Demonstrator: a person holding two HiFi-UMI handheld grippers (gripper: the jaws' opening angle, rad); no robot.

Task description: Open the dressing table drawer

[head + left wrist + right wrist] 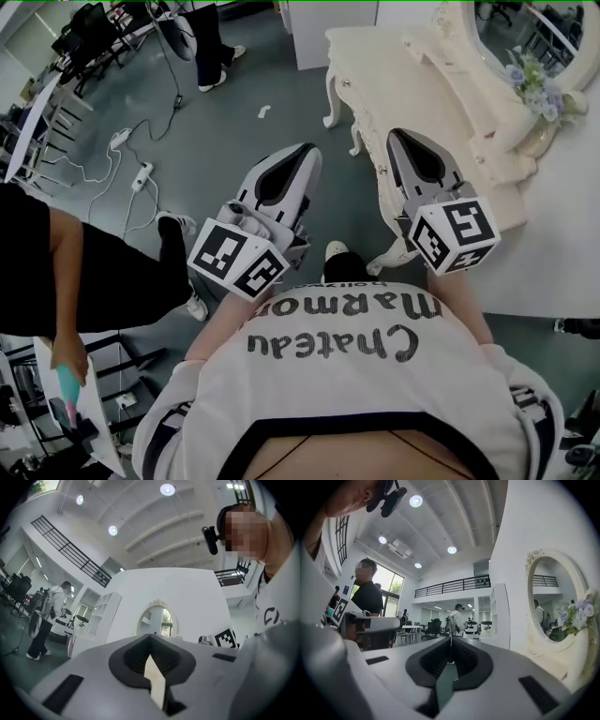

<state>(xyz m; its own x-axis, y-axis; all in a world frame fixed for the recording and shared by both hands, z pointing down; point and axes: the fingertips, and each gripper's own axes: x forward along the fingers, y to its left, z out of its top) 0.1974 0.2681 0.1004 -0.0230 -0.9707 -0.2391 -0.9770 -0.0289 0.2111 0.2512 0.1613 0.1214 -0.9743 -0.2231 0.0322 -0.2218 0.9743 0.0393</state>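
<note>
2 tongs are held out level in front of the wearer's chest in the head view, each with a marker cube at its rear. The left tongs (306,150) point over the grey floor (234,112). The right tongs (397,137) lie across the front edge of the cream dressing table (375,56), which stands at the upper right against a white wall. Whether they touch it cannot be told, and its drawer cannot be picked out from this angle. An oval mirror (525,28) and a bunch of pale flowers (536,84) sit at the back of the tabletop. 1 bystander in black (56,272) stands at the left, and cables with power strips (141,174) trail over the floor.

From the left gripper view, the left tongs (150,637) are clenched tip to tip with nothing between them. Beyond them stands a white wall with the oval mirror (158,620), a white shelf unit (101,616) beside it and a person (51,616) far to the left.

From the right gripper view, the right tongs (451,640) are likewise clenched and empty. The mirror (553,602) and flowers (576,616) sit close at the right, the bystander (368,597) at the left, and a person in white (457,620) stands far off straight ahead.
</note>
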